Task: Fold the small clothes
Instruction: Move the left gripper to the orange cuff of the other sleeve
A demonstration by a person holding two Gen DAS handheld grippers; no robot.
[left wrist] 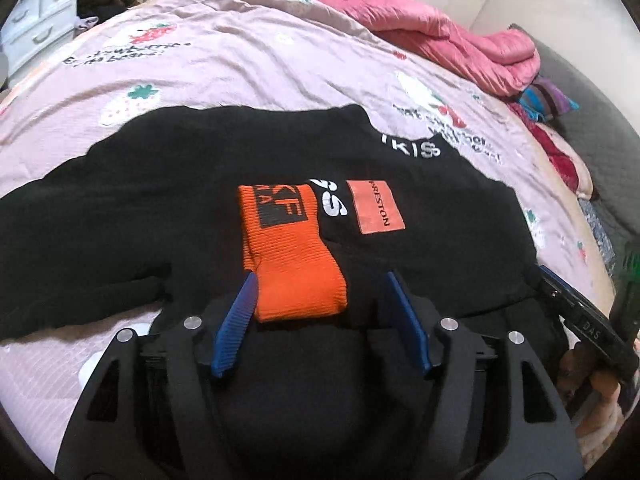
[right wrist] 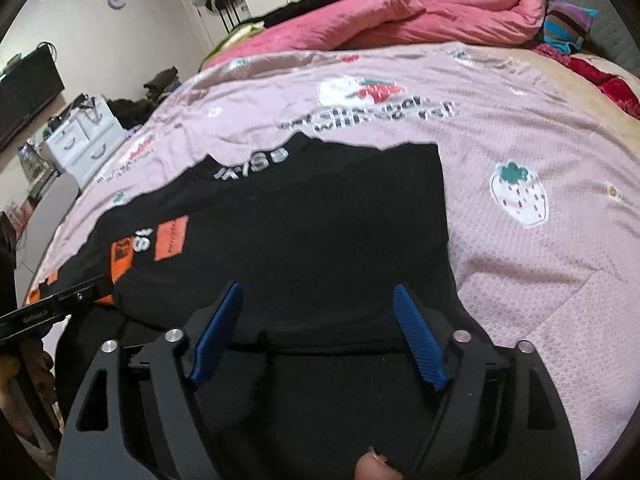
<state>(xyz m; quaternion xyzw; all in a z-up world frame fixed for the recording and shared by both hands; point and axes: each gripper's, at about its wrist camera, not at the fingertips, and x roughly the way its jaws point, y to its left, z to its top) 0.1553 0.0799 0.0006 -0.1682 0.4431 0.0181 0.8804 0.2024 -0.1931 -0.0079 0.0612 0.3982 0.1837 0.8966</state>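
A black sweatshirt lies spread flat on the pink bedsheet, with white lettering and an orange patch. An orange ribbed cuff is folded over its middle. My left gripper is open, hovering just above the garment's near edge, the cuff's end between its blue fingers. My right gripper is open over the garment's other half, above the near hem. Each gripper shows at the edge of the other's view: the right one and the left one.
The pink strawberry-print bedsheet covers the bed. A bunched pink quilt and a striped cloth lie at the far side. White drawers and wardrobes stand beyond the bed.
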